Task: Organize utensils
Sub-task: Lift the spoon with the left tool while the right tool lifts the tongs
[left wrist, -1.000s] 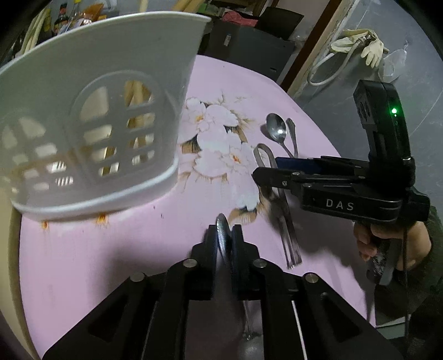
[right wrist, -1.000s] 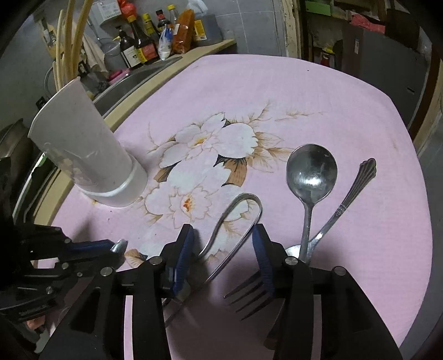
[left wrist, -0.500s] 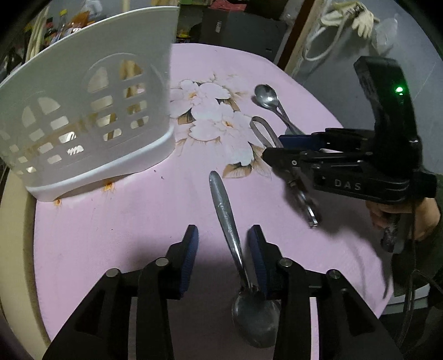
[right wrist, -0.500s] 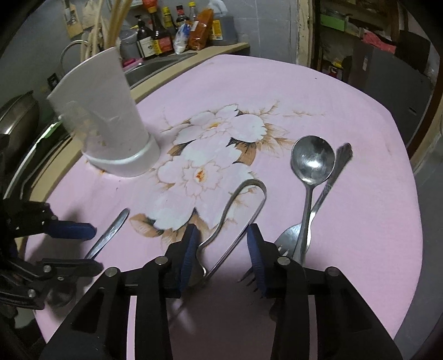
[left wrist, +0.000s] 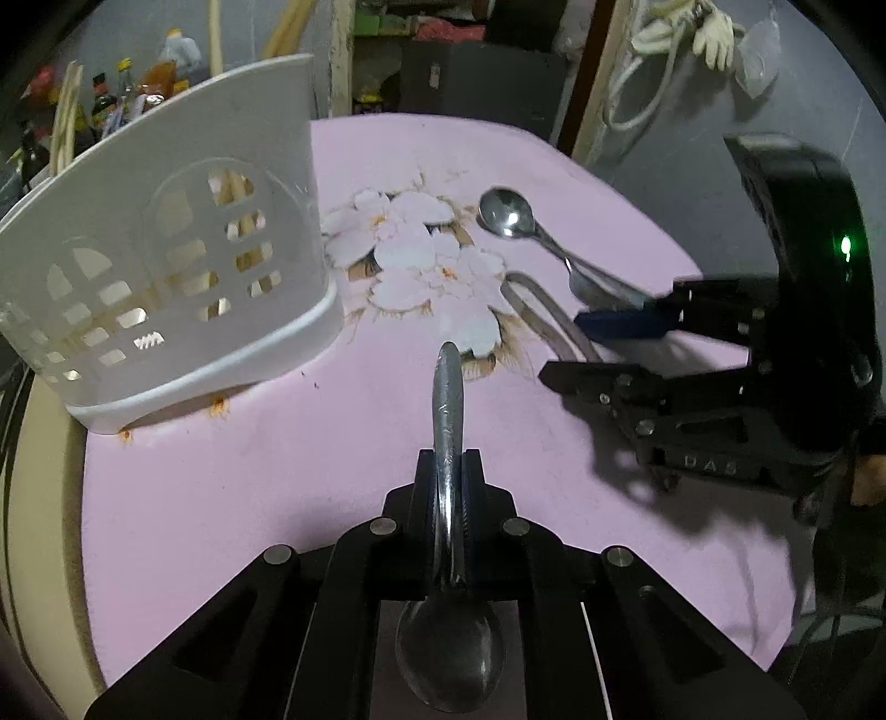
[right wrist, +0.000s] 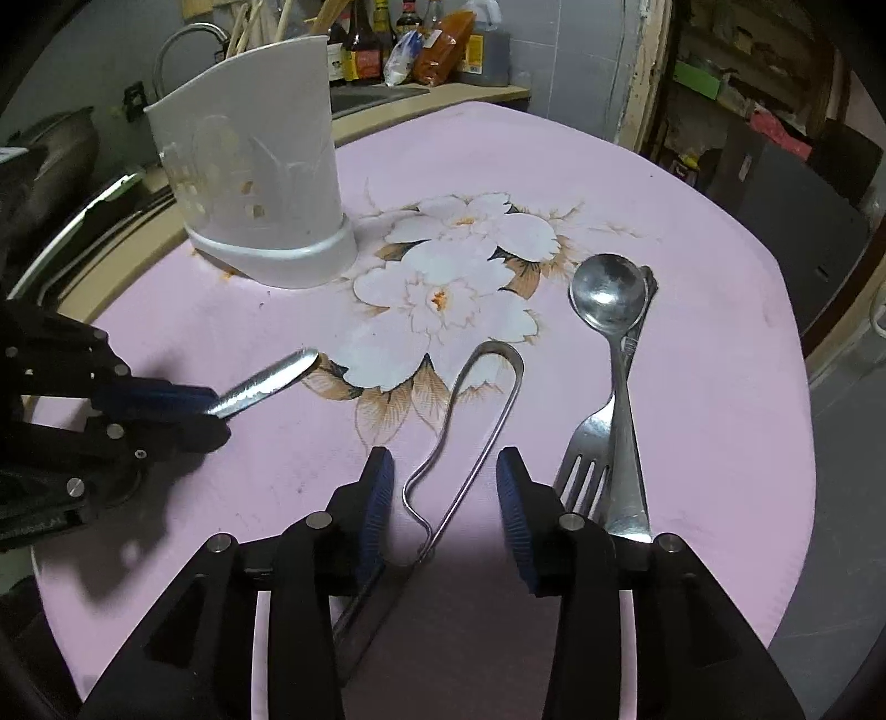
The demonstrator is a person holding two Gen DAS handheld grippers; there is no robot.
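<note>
My left gripper [left wrist: 449,471] is shut on the handle of a steel spoon [left wrist: 449,659], whose bowl lies under the fingers and whose handle points at the flower print. The right wrist view shows that left gripper [right wrist: 210,410] at the left with the spoon handle [right wrist: 266,382] sticking out. My right gripper [right wrist: 446,498] is open, astride steel tongs [right wrist: 494,344] lying on the cloth, its pads clear of both arms. From the left wrist view the right gripper [left wrist: 562,346] hangs over the tongs [left wrist: 531,288]. A white slotted utensil holder [left wrist: 183,266] [right wrist: 260,183] stands upright with chopsticks inside.
Another spoon [right wrist: 609,293] and a fork [right wrist: 587,459] lie right of the tongs, overlapping a third handle. The round table wears a pink flowered cloth [right wrist: 692,332]; its edge runs close on the right. Bottles [right wrist: 410,39] and a sink tap [right wrist: 183,39] stand behind.
My left gripper opened with the spoon lying on the cloth between its fingers, then shut again on the handle. My right gripper shifted slightly over the tongs.
</note>
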